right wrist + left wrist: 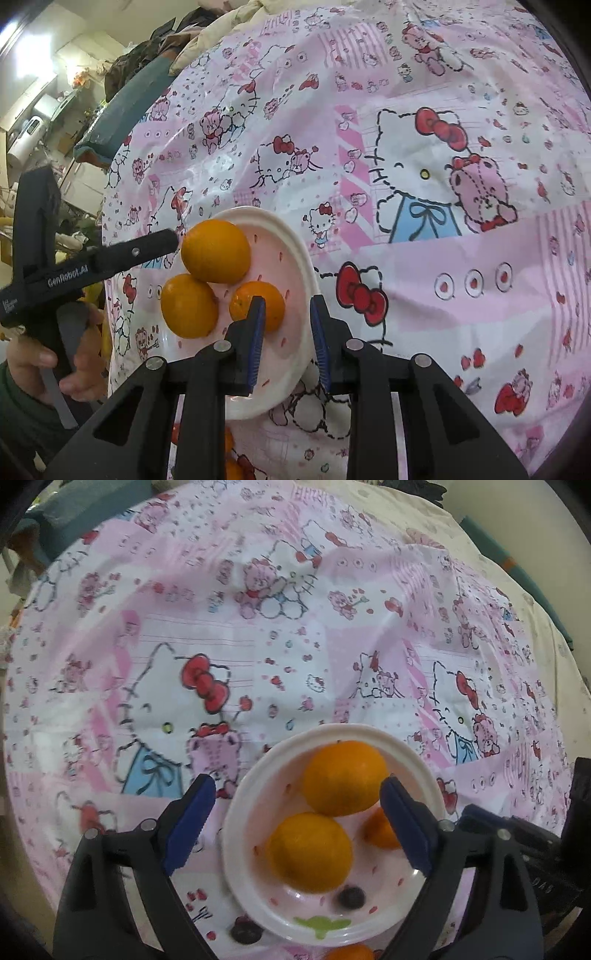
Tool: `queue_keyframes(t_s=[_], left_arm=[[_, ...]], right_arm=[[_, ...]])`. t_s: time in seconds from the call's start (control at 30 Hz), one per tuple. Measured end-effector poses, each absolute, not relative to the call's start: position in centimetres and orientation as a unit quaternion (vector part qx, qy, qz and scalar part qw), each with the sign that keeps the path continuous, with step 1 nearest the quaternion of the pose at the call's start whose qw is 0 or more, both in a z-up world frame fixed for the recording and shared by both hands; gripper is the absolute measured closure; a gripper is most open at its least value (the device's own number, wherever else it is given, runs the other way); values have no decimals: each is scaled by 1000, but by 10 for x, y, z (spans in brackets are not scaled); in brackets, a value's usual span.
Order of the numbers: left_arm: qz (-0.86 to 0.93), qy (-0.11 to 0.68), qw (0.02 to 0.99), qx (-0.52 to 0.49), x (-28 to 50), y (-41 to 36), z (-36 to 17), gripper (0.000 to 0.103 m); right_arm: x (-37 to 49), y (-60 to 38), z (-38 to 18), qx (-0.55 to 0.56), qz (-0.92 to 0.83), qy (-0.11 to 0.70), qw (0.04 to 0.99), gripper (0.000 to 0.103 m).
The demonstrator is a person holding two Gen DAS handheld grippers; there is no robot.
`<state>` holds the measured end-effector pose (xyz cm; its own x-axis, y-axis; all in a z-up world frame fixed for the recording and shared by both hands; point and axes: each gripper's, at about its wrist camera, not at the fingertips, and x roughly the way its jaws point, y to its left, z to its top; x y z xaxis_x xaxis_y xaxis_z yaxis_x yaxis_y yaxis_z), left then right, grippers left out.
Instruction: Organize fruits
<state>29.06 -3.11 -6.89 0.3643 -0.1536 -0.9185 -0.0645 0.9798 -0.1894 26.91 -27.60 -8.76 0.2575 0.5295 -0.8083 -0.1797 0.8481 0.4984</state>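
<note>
A white plate (417,760) with pink specks holds three oranges: a big one (345,777) at the back, another (310,851) in front and a smaller one (378,830) half hidden by a finger. My left gripper (298,781) hangs open above the plate, with nothing between its pads. In the right wrist view the same plate (291,240) and oranges (216,251) show. The right gripper (288,314) is shut on the plate's rim, one finger inside and one outside. A hand (33,363) holds the left gripper's handle at the left.
A Hello Kitty cloth (258,646) covers the table. One dark berry (351,897) lies in the plate and another (245,930) on the cloth beside it. A further orange (347,952) sits just below the plate. A teal cushion (122,110) lies at the far edge.
</note>
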Motion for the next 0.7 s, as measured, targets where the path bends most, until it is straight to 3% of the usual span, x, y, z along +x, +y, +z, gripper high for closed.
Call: queue_keyframes(t_s=[0.2, 0.3, 0.43, 0.53, 0.7], left_arm=[[-8, 547, 835, -68, 271, -29, -57, 15], [-2, 550, 832, -71, 261, -24, -55, 15], [-2, 549, 832, -79, 246, -19, -51, 14], [-9, 549, 833, -70, 237, -21, -48, 7], [0, 548, 831, -94, 224, -14, -42, 6]], right_arm=[[258, -276, -74, 154, 229, 554, 785, 67], [252, -277, -70, 160, 231, 552, 785, 42], [245, -278, -60, 159, 233, 541, 792, 32], [242, -278, -53, 160, 237, 534, 796, 13], [235, -277, -42, 162, 236, 522, 804, 12]])
